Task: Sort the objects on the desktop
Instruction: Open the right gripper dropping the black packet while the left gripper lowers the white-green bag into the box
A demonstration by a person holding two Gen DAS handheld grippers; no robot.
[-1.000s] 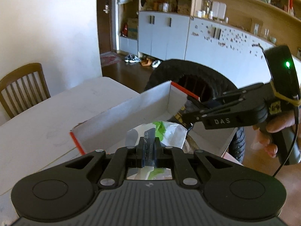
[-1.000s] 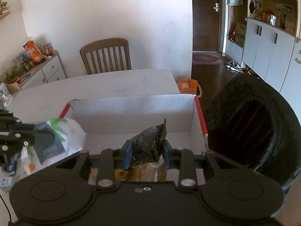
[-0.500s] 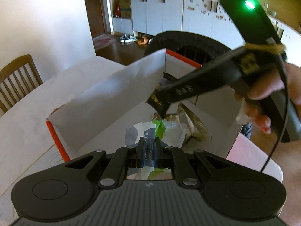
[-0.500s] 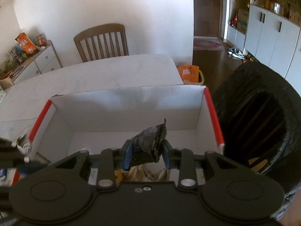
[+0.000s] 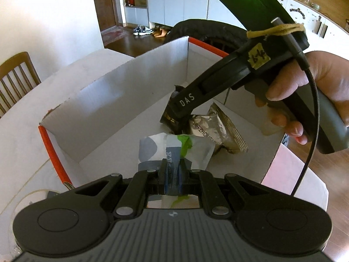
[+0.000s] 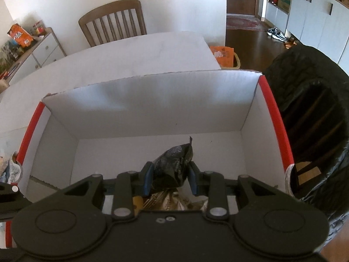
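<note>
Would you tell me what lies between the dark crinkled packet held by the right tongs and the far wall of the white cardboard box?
Only bare white box floor, seen in the right wrist view, beyond the dark crinkled packet.

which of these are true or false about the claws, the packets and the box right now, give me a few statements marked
1. The left claw is shut on the white and green packet. True.
2. The right claw grips nothing. False: it pinches the dark packet.
3. Both packets are held over the inside of the white box. True.
4. The box has blue edges. False: its side rims are red.
5. A wooden chair stands beyond the table. True.
6. The black bin sits to the left of the box in the right wrist view. False: it is on the right.
</note>
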